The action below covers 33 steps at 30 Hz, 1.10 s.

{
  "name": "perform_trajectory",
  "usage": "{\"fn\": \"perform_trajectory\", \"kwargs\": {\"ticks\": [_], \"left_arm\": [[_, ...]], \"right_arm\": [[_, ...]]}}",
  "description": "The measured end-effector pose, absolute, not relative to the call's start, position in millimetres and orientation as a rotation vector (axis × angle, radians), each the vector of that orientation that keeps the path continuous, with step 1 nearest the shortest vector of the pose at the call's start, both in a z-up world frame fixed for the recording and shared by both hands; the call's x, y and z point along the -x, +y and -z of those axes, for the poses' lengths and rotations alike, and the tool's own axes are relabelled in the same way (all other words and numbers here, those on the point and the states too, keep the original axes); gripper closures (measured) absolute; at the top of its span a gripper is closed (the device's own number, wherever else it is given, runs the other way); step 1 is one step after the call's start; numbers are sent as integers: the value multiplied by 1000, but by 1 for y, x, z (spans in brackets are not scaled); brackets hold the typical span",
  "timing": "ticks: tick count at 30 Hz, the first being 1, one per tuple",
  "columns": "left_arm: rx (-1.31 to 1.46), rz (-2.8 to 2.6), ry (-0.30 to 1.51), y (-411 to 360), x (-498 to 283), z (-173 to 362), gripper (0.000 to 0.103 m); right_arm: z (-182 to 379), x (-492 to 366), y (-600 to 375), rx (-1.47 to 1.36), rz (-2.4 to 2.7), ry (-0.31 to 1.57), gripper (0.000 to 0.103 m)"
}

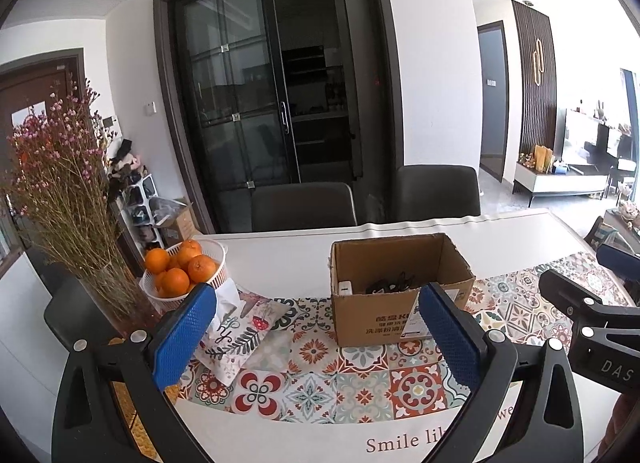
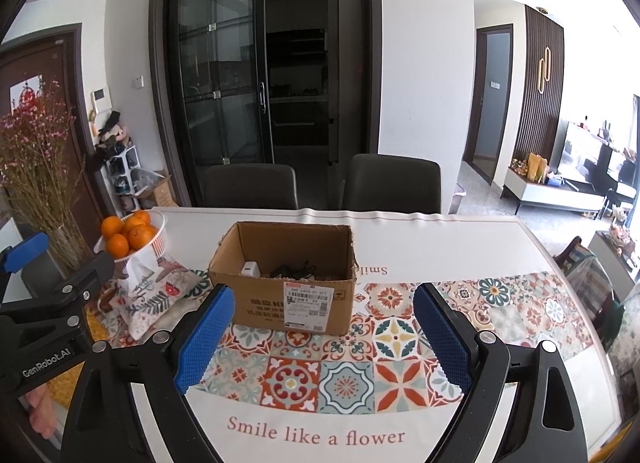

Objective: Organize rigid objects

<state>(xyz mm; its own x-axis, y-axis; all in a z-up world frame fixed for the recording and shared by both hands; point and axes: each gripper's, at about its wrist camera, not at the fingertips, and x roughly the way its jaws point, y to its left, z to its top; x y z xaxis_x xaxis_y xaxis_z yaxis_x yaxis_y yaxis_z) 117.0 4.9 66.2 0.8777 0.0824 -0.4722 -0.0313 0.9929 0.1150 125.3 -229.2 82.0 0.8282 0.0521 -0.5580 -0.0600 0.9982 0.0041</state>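
An open cardboard box (image 1: 376, 319) stands on the patterned table runner; it also shows in the right wrist view (image 2: 260, 307). Inside lie a white charger block (image 2: 250, 269) and a tangle of black cable (image 2: 294, 270). My left gripper (image 1: 320, 333) is open and empty, held above the runner just in front of the box. My right gripper (image 2: 324, 333) is open and empty, also short of the box. Each gripper shows at the edge of the other's view.
A white basket of oranges (image 1: 180, 269) sits at the left beside a floral tissue pouch (image 1: 236, 327) and a vase of dried pink flowers (image 1: 68, 191). Two dark chairs (image 2: 392, 183) stand behind the table (image 2: 460, 239).
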Motion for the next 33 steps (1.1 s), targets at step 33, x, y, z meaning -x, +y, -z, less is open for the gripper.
{"fn": "perform_trajectory", "kwargs": {"ticks": [33], "left_arm": [[-101, -58, 487, 2, -115, -70, 0]], "right_arm": [[-86, -120, -229, 14, -64, 586, 12]]}}
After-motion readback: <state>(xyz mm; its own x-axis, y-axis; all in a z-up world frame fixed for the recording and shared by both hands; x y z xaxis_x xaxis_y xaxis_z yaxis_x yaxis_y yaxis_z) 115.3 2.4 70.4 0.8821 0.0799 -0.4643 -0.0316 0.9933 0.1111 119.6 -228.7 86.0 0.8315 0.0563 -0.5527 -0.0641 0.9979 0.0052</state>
